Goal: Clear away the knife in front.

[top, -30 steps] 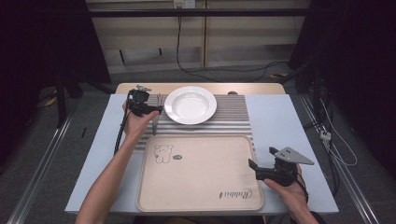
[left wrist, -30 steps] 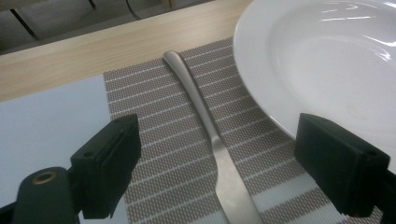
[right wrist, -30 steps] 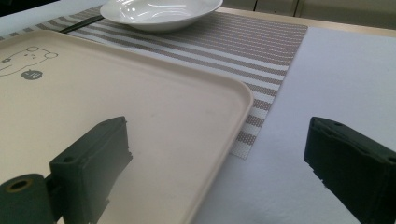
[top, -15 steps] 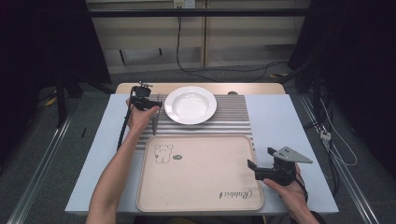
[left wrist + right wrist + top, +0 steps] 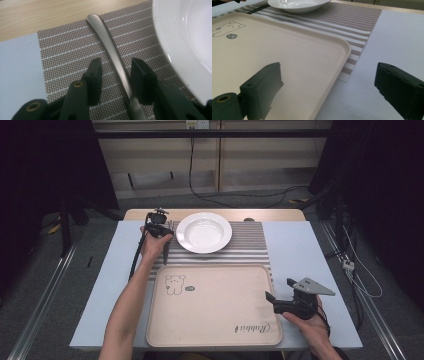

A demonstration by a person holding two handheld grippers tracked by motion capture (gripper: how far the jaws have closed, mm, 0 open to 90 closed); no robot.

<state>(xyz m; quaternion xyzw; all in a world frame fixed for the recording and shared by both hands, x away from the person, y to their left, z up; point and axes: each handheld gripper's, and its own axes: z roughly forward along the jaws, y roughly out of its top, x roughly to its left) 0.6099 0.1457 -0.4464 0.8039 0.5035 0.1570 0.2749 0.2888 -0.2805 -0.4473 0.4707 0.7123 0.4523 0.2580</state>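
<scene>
The tan tray [image 5: 215, 305] has the word "Rabbit" written in curly letters near one corner. At the far corner on the left side there is a small bear drawing [image 5: 174, 284] with a dark round mark next to it. That mark is too small to read.

The metal handle [image 5: 113, 51] of a spoon or fork lies on the striped mat [image 5: 250, 247], just beside the white plate [image 5: 204, 232]. I cannot tell which one it is, because the other end is hidden. The left gripper [image 5: 116, 75] is down over this handle. Its jaws have just been closing, and the handle is between them. The right-hand jaw looks like it touches the handle. The other jaw has a small gap, so the handle is not pinched yet.

A second ago the left hand [image 5: 154, 245] was a bit nearer to the tray. Now it is closer to the far edge of the desk [image 5: 300, 245], right beside the plate.

The right gripper [image 5: 328, 82] sits at the near right corner of the tray, the same spot as before. Its jaws are spread wide. One jaw is over the tray and the other is over the blue desk. Nothing is between them but the tray's edge, and they do not touch it.
</scene>
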